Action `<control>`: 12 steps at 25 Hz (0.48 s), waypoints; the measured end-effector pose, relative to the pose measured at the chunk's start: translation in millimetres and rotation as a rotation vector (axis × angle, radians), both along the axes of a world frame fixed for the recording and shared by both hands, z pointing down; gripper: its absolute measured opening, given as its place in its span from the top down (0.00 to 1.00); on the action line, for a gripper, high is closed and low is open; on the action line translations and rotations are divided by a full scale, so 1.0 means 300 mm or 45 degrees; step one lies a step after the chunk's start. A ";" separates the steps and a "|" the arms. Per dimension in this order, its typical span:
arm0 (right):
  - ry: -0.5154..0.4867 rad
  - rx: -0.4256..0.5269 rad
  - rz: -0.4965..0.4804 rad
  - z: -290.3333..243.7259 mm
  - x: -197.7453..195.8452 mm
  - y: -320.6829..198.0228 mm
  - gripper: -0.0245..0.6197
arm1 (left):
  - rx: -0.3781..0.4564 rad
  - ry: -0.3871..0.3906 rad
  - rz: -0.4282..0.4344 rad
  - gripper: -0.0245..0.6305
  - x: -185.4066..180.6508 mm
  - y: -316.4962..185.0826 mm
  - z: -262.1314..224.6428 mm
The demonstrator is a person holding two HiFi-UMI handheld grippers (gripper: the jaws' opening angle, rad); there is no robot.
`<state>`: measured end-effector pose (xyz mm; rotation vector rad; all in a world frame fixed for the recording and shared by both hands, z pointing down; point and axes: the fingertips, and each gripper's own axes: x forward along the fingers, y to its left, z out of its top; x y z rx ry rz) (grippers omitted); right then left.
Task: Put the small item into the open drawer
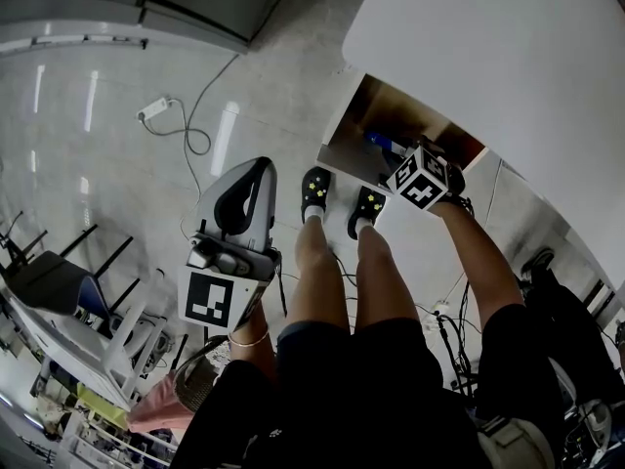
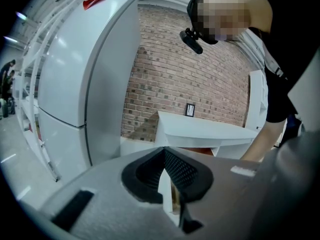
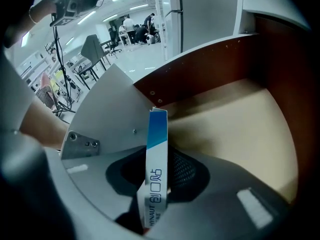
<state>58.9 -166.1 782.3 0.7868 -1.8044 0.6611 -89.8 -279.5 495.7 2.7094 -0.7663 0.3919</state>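
From the head view, your right gripper is mostly masked by its own marker cube, so its jaws cannot be read there. A blue scrap beside it at 11 o'clock is too small to identify. Your right gripper view settles it: the jaws are clamped on a thin blue-and-white box, which stands on edge and nearly upright. Its lower end is lost among the black pads, and its print is only partly legible. The box hangs over the tan floor of the open drawer, with the drawer's reddish-brown wall at 12 o'clock. The white table top, at 1 o'clock in the head view, covers the rear of the drawer. Your left gripper is held at 9 o'clock, well apart from the drawer, with its jaw tips together and nothing between them. Your legs and black shoes stand between the two grippers. A power strip and its cable lie on the floor at 10 o'clock.
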 end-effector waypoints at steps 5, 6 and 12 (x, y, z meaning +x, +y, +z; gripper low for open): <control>-0.002 -0.017 -0.023 0.024 -0.011 -0.009 0.81 | -0.014 -0.009 -0.011 0.97 -0.010 -0.002 0.017; -0.002 -0.020 -0.025 0.029 -0.012 -0.009 0.81 | -0.016 -0.010 -0.015 0.97 -0.011 -0.004 0.019; -0.008 -0.044 -0.053 0.053 -0.025 0.006 0.81 | -0.010 -0.006 -0.022 0.97 -0.004 -0.014 0.016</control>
